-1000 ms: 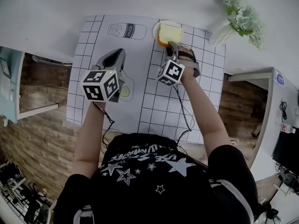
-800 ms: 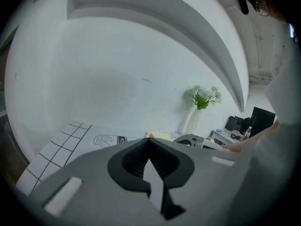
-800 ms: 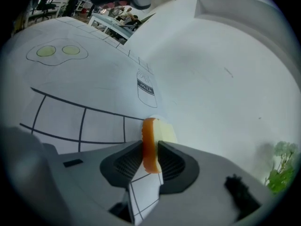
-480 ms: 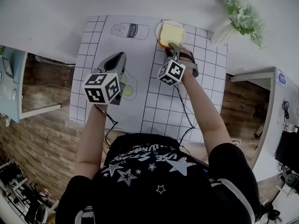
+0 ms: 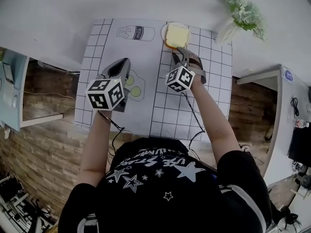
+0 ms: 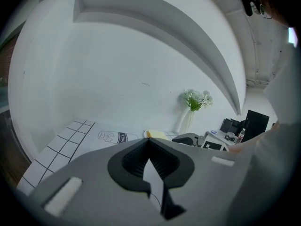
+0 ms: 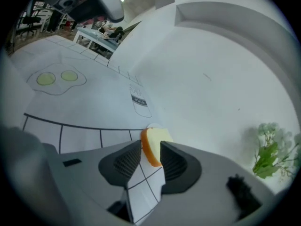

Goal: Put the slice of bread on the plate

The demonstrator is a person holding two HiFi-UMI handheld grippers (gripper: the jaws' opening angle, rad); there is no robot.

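Observation:
The slice of bread (image 5: 177, 35), pale with an orange crust, lies on the small white plate (image 5: 164, 30) at the far edge of the gridded mat. My right gripper (image 5: 181, 51) sits just in front of it, pointing at it. Its jaws are opening, and in the right gripper view the bread (image 7: 153, 144) shows beyond and between the tips of the right gripper (image 7: 150, 149), with no pad pressing on it. My left gripper (image 5: 125, 62) hovers over the middle of the mat, shut and empty; the left gripper view shows the left gripper (image 6: 149, 141) with its tips meeting.
A vase of white flowers (image 5: 242, 14) stands at the table's far right corner. The mat carries a drawn milk bottle (image 5: 136, 33) and drawn fried eggs (image 5: 133, 87). A white wall rises behind the table, and wood floor lies on both sides.
The right gripper has drawn back a little from the bread, which stays on the plate. The left gripper has shifted slightly over the mat.

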